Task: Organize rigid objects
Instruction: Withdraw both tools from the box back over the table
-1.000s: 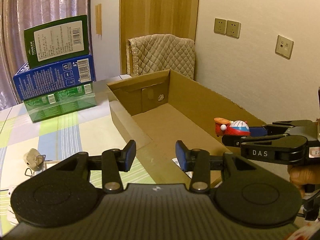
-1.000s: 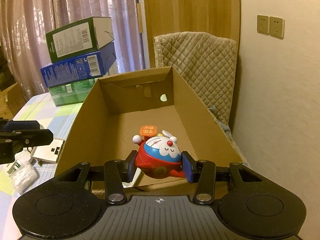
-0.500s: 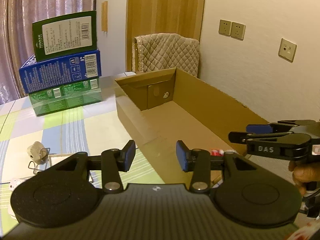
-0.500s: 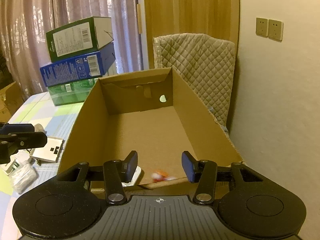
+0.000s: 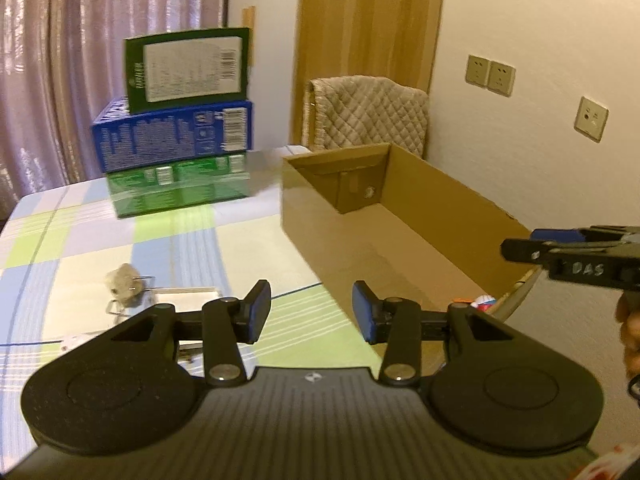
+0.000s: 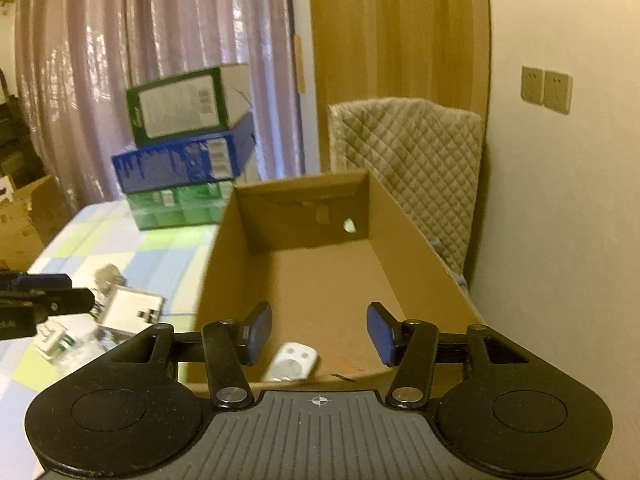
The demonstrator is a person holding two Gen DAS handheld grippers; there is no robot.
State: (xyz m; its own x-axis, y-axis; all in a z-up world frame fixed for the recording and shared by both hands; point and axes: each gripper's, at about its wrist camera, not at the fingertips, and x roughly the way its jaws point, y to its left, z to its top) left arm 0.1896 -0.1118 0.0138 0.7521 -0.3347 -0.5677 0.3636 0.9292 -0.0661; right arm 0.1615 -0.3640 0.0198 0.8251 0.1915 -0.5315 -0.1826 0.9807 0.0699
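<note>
An open cardboard box [image 5: 432, 216] [image 6: 304, 200] stands on the checked tablecloth. The red, white and blue toy figure [image 5: 482, 302] lies inside it at the near end, mostly hidden. A white remote [image 6: 291, 366] lies in the box near the front. My right gripper [image 6: 318, 334] is open and empty above the box's near end; it also shows at the right of the left wrist view [image 5: 560, 250]. My left gripper [image 5: 310, 312] is open and empty over the table, left of the box.
A small beige figure [image 5: 124, 288], a white flat box [image 6: 130, 312] and small packets [image 6: 56, 342] lie on the cloth [image 5: 80, 240] left of the box. Stacked green and blue cartons [image 5: 180, 128] stand behind. A quilted chair [image 5: 368, 112] stands by the wall.
My right gripper opened and let go of the toy figure, which dropped into the box. Both grippers have drawn back and up, the left one swinging left.
</note>
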